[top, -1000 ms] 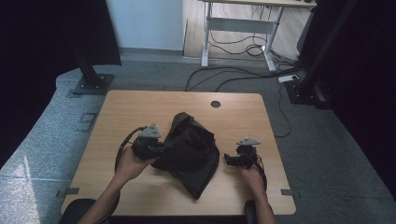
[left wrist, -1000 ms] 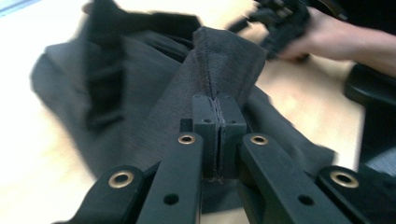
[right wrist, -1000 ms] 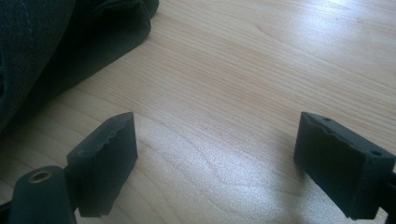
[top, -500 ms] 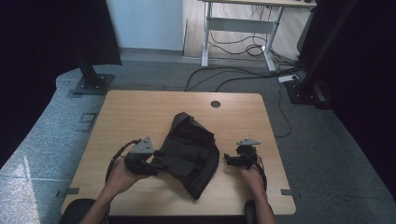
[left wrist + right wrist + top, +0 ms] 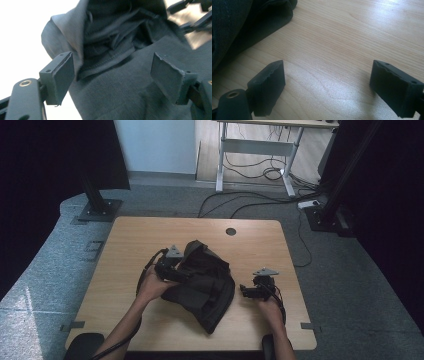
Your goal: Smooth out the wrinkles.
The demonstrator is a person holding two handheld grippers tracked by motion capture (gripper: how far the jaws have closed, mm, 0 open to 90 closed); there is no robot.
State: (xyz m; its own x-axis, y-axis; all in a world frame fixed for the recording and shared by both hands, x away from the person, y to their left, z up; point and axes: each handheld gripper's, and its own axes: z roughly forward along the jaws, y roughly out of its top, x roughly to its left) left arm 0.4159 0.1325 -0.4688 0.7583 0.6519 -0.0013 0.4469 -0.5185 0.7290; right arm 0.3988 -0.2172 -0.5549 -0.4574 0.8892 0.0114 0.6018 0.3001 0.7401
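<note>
A crumpled black garment [image 5: 207, 282] lies in the middle of the wooden table [image 5: 135, 240]. My left gripper [image 5: 179, 272] is at the garment's left edge, pointing right into it. In the left gripper view the garment [image 5: 120, 95] is dark grey cloth with folds and a stitched hem, and the left gripper [image 5: 112, 71] stands open with its jaws wide apart just over the cloth. My right gripper [image 5: 246, 291] rests to the right of the garment, a short gap away. In the right gripper view the right gripper [image 5: 327, 80] is open above bare wood, with the garment's edge [image 5: 249, 22] at the upper left.
A round cable hole [image 5: 230, 231] sits near the table's far edge. Black stands [image 5: 97, 205] and a desk frame [image 5: 255, 150] with cables [image 5: 250, 200] stand on the grey floor beyond the table. Bare wood lies to the left, the right and the far side of the garment.
My left gripper drew back toward the person, then came forward and right onto the garment's left edge. The right gripper has stayed in place.
</note>
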